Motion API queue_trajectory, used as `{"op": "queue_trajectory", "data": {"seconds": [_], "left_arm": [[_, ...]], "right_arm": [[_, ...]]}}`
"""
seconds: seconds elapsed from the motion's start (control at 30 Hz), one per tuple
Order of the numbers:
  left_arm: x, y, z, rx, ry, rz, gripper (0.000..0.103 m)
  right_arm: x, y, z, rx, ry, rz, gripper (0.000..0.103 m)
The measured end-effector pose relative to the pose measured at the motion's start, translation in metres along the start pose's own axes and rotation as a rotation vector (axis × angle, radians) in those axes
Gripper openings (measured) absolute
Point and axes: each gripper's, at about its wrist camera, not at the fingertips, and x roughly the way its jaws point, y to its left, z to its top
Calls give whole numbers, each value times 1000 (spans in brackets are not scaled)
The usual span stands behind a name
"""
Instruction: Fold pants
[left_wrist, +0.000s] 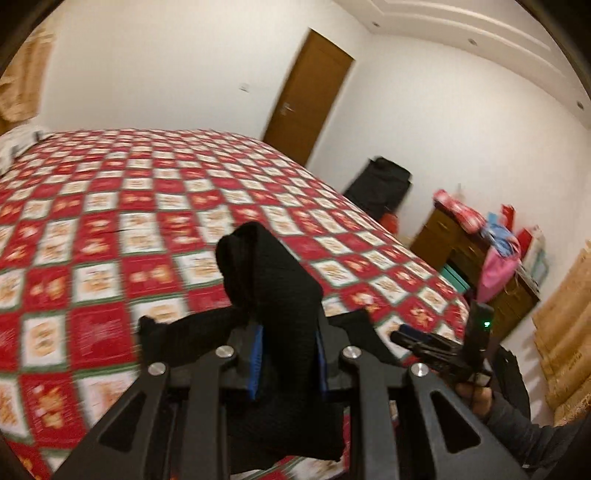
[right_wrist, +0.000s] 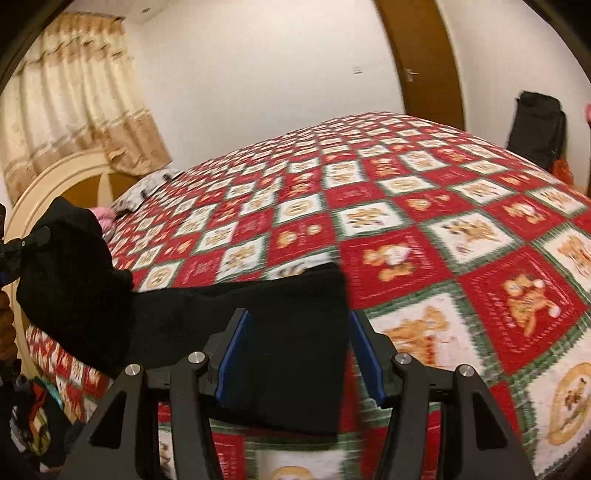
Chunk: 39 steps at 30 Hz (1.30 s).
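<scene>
The black pants are lifted above the bed, stretched between both grippers. My left gripper is shut on a bunched end of the pants, which sticks up between its blue pads. My right gripper is shut on the other end of the pants; the cloth runs left to a bunch at the left gripper. The right gripper also shows in the left wrist view, low at the right.
The bed has a red and white checked cover. A headboard and curtain are at left. A wooden dresser with bags, a black bag and a door stand beyond the bed.
</scene>
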Motion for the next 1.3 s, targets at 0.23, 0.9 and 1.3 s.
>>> {"op": "queue_trajectory", "data": {"seconds": [0.23, 0.9, 1.3], "left_arm": [[86, -61, -1, 121, 124, 14, 23], [90, -123, -27, 297, 64, 48, 73], [74, -13, -73, 145, 72, 331, 73]], "right_arm": [[-6, -51, 6, 178, -36, -60, 57], [-12, -72, 7, 264, -67, -68, 57], [-21, 46, -11, -130, 69, 62, 57]]}}
